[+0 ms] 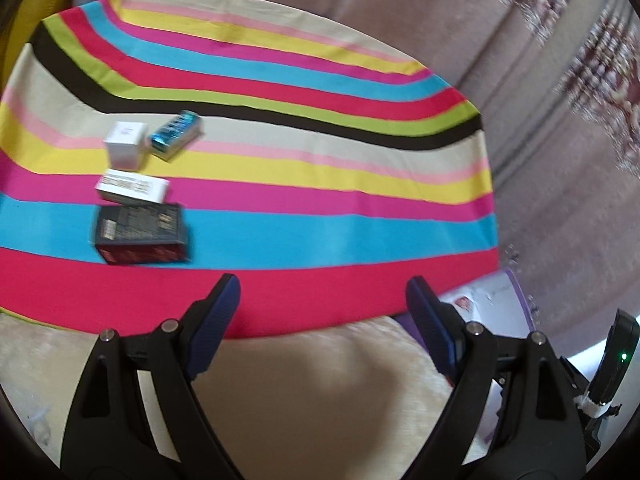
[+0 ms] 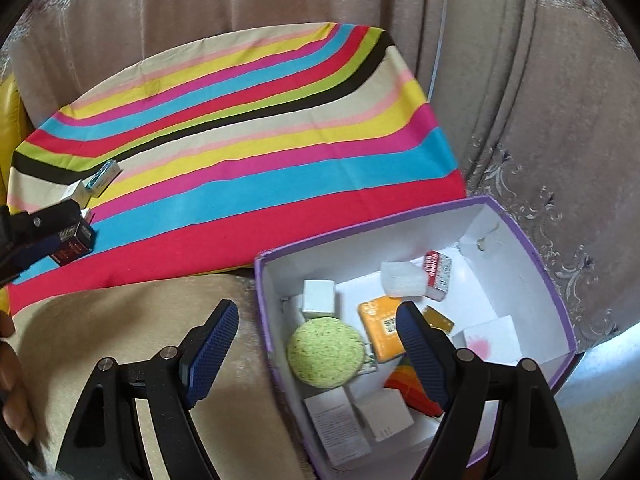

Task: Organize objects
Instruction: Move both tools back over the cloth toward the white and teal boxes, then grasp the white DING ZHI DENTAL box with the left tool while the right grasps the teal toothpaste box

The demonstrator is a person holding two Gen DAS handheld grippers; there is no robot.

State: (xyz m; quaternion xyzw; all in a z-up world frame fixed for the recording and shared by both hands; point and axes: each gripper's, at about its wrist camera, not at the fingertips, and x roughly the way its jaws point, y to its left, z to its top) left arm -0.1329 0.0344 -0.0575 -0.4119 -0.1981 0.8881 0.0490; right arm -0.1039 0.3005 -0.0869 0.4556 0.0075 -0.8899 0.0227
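Note:
On the striped cloth (image 1: 280,184) at the left lie several small boxes: a white cube box (image 1: 124,146), a shiny blue box (image 1: 176,135), a flat white box (image 1: 132,188) and a black box (image 1: 142,234). My left gripper (image 1: 322,300) is open and empty, above the cloth's near red stripe, right of the black box. My right gripper (image 2: 318,322) is open and empty above the near-left part of the purple box (image 2: 540,280), which holds a green round sponge (image 2: 326,352), an orange box (image 2: 382,332) and several white boxes.
The cloth covers a beige sofa seat (image 2: 140,320); the pinkish backrest (image 1: 360,8) rises behind. The left gripper shows at the left edge of the right wrist view (image 2: 36,236), by the black box (image 2: 74,246). The purple box's corner shows in the left wrist view (image 1: 492,304).

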